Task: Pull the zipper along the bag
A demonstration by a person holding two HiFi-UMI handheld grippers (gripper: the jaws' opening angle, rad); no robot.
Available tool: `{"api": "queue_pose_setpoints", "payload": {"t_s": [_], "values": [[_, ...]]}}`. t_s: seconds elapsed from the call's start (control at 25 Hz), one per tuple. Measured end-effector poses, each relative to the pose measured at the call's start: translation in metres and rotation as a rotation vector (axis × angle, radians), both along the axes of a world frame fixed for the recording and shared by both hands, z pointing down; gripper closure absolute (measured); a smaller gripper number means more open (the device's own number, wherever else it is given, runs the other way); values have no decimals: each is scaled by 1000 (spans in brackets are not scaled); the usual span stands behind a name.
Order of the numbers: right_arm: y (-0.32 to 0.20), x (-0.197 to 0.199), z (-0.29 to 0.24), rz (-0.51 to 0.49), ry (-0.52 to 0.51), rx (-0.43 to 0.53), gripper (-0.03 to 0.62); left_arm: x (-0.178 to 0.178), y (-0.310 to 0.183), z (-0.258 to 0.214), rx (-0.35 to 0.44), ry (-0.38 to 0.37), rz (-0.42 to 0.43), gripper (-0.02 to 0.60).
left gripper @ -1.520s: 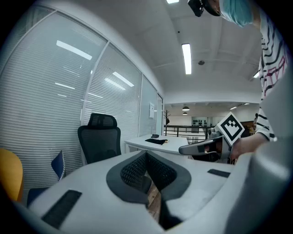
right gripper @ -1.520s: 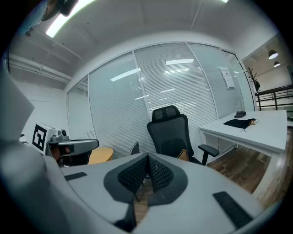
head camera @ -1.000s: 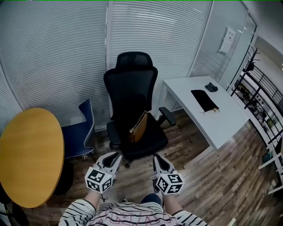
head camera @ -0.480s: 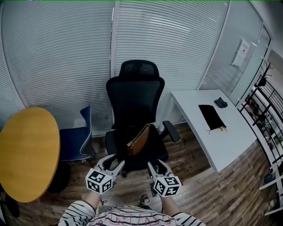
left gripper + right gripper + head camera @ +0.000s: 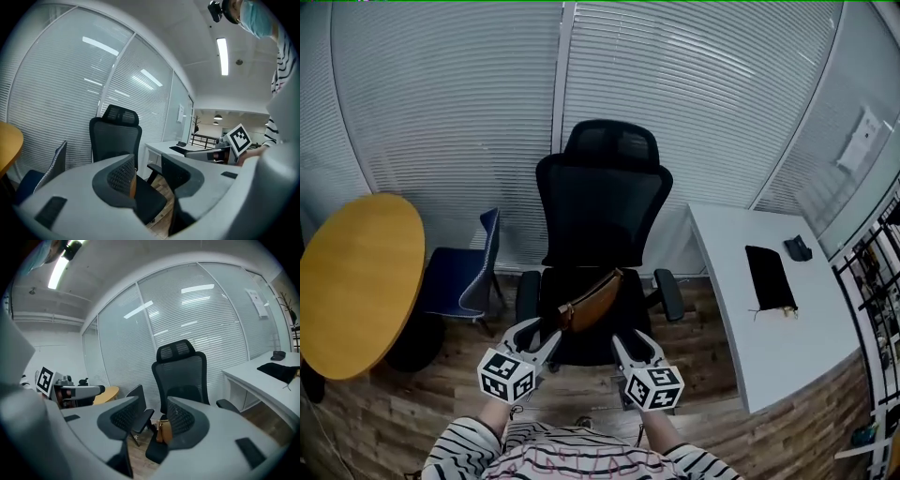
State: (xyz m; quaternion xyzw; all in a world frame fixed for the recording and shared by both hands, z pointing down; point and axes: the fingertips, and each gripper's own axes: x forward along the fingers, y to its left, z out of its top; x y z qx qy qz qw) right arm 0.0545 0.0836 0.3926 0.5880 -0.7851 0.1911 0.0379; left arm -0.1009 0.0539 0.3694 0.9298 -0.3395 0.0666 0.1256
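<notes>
A brown bag [image 5: 592, 300] lies tilted on the seat of a black office chair [image 5: 602, 211]. In the head view my left gripper [image 5: 539, 334] and right gripper [image 5: 630, 343] hover side by side just in front of the seat, short of the bag. Both have just opened and hold nothing. In the left gripper view only a brown sliver of the bag [image 5: 133, 185] shows between the open jaws of the left gripper [image 5: 147, 174]. The right gripper view shows the bag [image 5: 164, 431] beyond the open jaws of the right gripper [image 5: 152, 421].
A round yellow table [image 5: 356, 281] and a blue chair [image 5: 464, 281] stand at the left. A white desk [image 5: 741, 347] with a black pouch [image 5: 772, 278] is at the right. Blinds behind glass close off the back. The floor is wood.
Both grippers went from shut to open. The view swung left and closer, so the chair with the bag now sits straight ahead of both grippers.
</notes>
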Motion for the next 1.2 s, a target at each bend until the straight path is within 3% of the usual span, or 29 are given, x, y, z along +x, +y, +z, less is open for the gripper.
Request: {"api": "queue_pose_setpoints", "payload": {"t_s": [0.24,0.6,0.92,1.2], "values": [[-17,19,16,-102,2,-23,414,13,1,20,-45,-21,-103,425],[-34,7,57,-181,-2,-90,414,-5,-8,69,-167,-26,-222,425],[-60,-19,96,-260,199,-78,414,-12,-48,114,-261,4,-226,425],[-84,-41,150,-279,272,-144,414,-15,-93,158,-327,10,-202,425]]}}
